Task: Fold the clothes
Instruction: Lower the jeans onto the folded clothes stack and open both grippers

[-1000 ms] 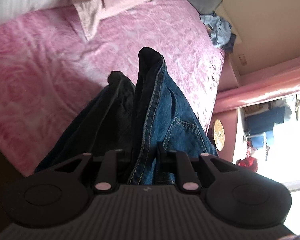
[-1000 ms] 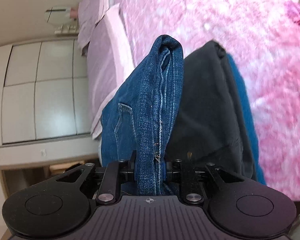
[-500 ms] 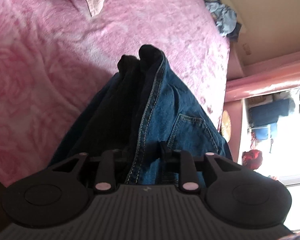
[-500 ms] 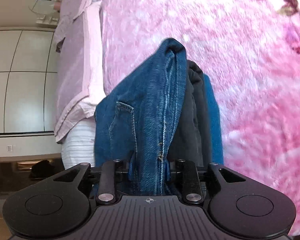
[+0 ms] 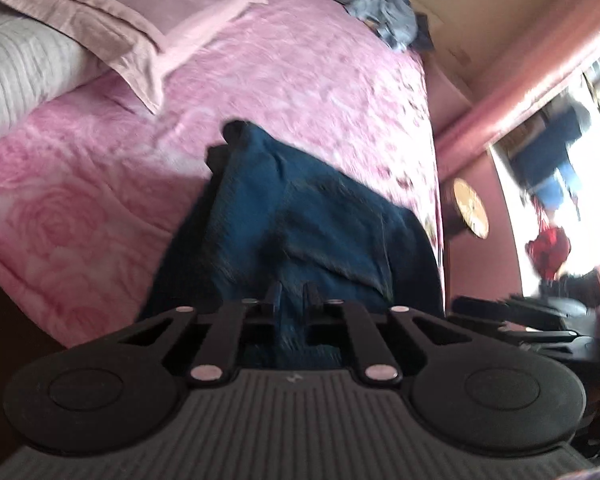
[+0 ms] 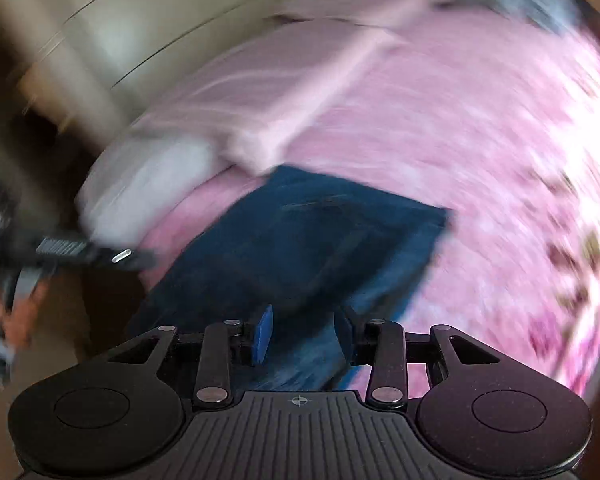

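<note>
The folded blue jeans (image 6: 320, 248) lie flat on the pink rose bedspread (image 6: 480, 184) near the bed's front edge, back pocket up. Just above their near end, my right gripper (image 6: 304, 334) has its jaws opening, blue pads (image 6: 262, 334) apart and not touching the denim. In the left wrist view the jeans (image 5: 300, 216) stretch away from my left gripper (image 5: 292, 298). Its jaws are closing to a narrow slit, and I see no cloth pinched in them. The left gripper (image 6: 100, 258) also shows blurred beside the jeans' left edge.
Pink pillows (image 5: 140, 16) and a white striped quilt (image 5: 24, 68) lie at the head of the bed. A heap of clothes (image 5: 396, 20) sits at the far corner. Past the bed's right side stand a pink wall and a bright window (image 5: 560, 160).
Both grippers held the folded jeans hanging upright between their fingers. The jeans now lie flat on the bed, both grippers have let go, pulled back and rolled, and the right has opened.
</note>
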Demonstrator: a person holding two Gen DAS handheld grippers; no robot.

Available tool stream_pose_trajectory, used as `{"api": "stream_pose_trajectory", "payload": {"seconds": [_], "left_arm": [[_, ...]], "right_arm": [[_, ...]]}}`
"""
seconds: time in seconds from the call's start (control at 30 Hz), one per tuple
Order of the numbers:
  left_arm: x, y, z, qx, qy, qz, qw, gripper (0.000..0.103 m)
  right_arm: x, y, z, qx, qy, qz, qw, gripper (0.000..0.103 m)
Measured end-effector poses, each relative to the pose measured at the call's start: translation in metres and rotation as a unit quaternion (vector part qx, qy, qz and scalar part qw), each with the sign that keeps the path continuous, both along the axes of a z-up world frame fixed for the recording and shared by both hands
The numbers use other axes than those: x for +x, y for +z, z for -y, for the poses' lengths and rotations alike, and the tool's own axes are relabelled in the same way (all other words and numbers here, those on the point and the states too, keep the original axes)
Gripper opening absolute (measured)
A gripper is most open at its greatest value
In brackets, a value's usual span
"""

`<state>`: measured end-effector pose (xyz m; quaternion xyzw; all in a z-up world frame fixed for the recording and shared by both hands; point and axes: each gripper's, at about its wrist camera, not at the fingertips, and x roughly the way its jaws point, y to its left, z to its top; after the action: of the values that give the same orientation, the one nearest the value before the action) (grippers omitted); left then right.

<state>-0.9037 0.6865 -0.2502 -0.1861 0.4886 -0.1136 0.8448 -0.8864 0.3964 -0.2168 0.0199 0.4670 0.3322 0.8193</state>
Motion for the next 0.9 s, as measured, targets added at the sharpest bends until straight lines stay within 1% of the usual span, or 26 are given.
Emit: {"api": "stream_pose_trajectory", "payload": {"seconds": [0.03, 0.07, 0.1, 0.13, 0.2, 0.27, 0.33, 0.4, 0.47, 0.53, 0.67, 0.7, 0.73, 0.8, 0.9], "left_arm": [[-0.005, -0.006, 0.008, 0.024, -0.008, -0.004, 0.9997, 0.007], [-0.008, -0.015, 0.014, 0.056, -0.016, -0.009, 0.9982, 0.005], [-0.012, -0.025, 0.019, 0.085, -0.023, -0.013, 0.996, 0.006], [-0.017, -0.034, 0.021, 0.094, -0.024, -0.009, 0.9952, 0.007], [-0.025, -0.052, 0.017, 0.086, -0.004, -0.01, 0.9962, 0.007], [-0.034, -0.06, 0.014, 0.08, 0.008, 0.008, 0.9968, 0.007], [-0.038, -0.066, 0.017, 0.091, 0.002, 0.017, 0.9957, 0.007], [-0.039, -0.069, 0.02, 0.103, -0.002, 0.022, 0.9945, 0.006], [-0.04, -0.07, 0.017, 0.096, 0.007, 0.025, 0.9951, 0.006], [-0.042, -0.063, 0.015, 0.09, 0.013, 0.025, 0.9955, 0.005], [-0.052, -0.044, 0.019, 0.095, 0.014, 0.031, 0.9949, 0.004], [-0.055, -0.042, 0.019, 0.096, 0.014, 0.029, 0.9949, 0.004], [-0.058, -0.044, 0.019, 0.099, 0.016, 0.025, 0.9946, 0.004], [-0.062, -0.051, 0.018, 0.11, 0.019, 0.013, 0.9936, 0.003], [-0.063, -0.066, 0.015, 0.112, 0.032, 0.002, 0.9932, 0.003]], "right_arm": [[-0.01, -0.002, -0.01, -0.009, 0.024, 0.006, 1.0, 0.039], [-0.018, -0.008, -0.018, -0.023, 0.032, 0.011, 0.999, 0.039], [-0.025, -0.015, -0.025, -0.037, 0.04, 0.017, 0.998, 0.039], [-0.033, -0.022, -0.032, -0.049, 0.048, 0.022, 0.997, 0.039], [-0.044, -0.044, -0.037, -0.057, 0.052, 0.022, 0.997, 0.039], [-0.055, -0.063, -0.038, -0.06, 0.057, 0.041, 0.996, 0.039], [-0.063, -0.078, -0.044, -0.076, 0.062, 0.069, 0.993, 0.039], [-0.067, -0.093, -0.047, -0.084, 0.057, 0.074, 0.992, 0.04], [-0.065, -0.096, -0.05, -0.091, 0.059, 0.079, 0.991, 0.041], [-0.063, -0.089, -0.051, -0.089, 0.057, 0.075, 0.992, 0.041], [-0.066, -0.062, -0.043, -0.08, 0.049, 0.083, 0.992, 0.04], [-0.07, -0.059, -0.043, -0.086, 0.052, 0.086, 0.991, 0.036], [-0.073, -0.055, -0.043, -0.093, 0.055, 0.089, 0.99, 0.031], [-0.079, -0.053, -0.045, -0.104, 0.062, 0.092, 0.988, 0.031], [-0.082, -0.063, -0.053, -0.123, 0.078, 0.094, 0.985, 0.03]]}}
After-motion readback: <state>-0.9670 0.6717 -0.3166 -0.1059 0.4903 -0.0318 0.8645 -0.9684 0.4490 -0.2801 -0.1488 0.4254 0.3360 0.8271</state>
